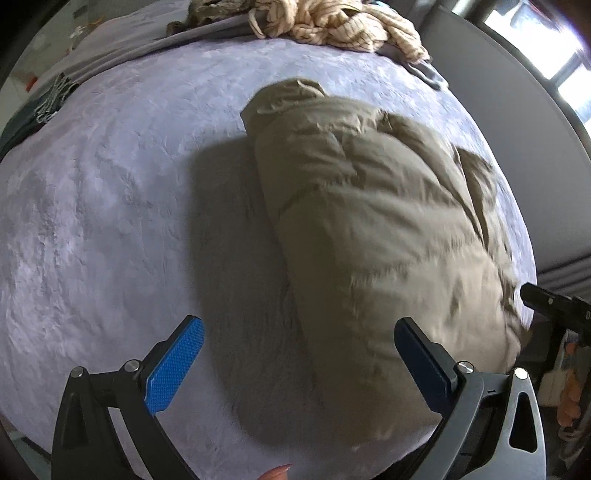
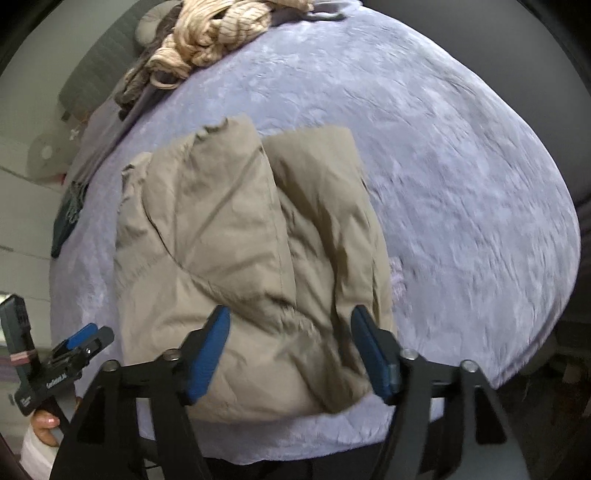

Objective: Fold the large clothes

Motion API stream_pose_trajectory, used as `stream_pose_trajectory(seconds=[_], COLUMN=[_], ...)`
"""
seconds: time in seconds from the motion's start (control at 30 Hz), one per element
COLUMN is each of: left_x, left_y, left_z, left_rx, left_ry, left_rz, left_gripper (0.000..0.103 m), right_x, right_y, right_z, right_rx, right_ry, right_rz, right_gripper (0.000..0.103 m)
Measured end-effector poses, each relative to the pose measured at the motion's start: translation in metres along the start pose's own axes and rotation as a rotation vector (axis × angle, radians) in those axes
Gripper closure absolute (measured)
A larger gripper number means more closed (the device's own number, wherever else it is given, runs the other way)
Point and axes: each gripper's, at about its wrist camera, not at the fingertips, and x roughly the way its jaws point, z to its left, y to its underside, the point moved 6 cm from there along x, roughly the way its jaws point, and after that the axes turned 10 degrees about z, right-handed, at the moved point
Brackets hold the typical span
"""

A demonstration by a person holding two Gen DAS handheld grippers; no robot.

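1. A tan padded jacket (image 2: 255, 258) lies on a lavender plush bedspread (image 2: 461, 184), already doubled into a thick bundle with one panel lapped over the other.
2. Left gripper (image 1: 299, 363) hangs over the bedspread at the bundle's 9 o'clock side, jaws spread wide, holding nothing.
3. Right gripper (image 2: 290, 354) is poised above the bundle's near edge, at 6 o'clock, jaws wide apart and empty; contact with the fabric cannot be told.
4. Judged from this, most folds look done; a last tidy or fold may remain.
5. At 12 o'clock, a cream striped garment (image 1: 332, 22) sits crumpled, apparently unfolded.
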Motion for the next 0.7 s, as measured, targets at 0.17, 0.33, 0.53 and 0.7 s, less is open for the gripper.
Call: stream_pose_trajectory(seconds=[0.17, 0.33, 0.53, 0.7], left_x=[0.002, 0.009, 0.021, 0.026], left_y=[-0.023, -0.038, -0.043, -0.045], left_z=[-0.012, -0.018, -0.023, -0.017], left_rx=[-0.055, -0.101, -0.104, -0.147], left_ry=[0.029, 0.032, 0.039, 0.108], left_rz=[0.006, 0.008, 0.043, 0.044], left_gripper=[0.0, 0.0, 0.0, 0.0], right_x=[0.007, 0.011, 0.03, 0.036], right_y=[-0.039, -0.065, -0.076, -0.084], right_z=[-0.005, -0.012, -0.03, -0.037], right_rx=[-0.037, -0.059, -0.043, -0.017], right_ry=[-0.013, -0.026, -0.05, -0.183], right_rz=[0.042, 0.066, 0.123, 0.136], right_gripper=[0.026, 0.023, 0.022, 0.02])
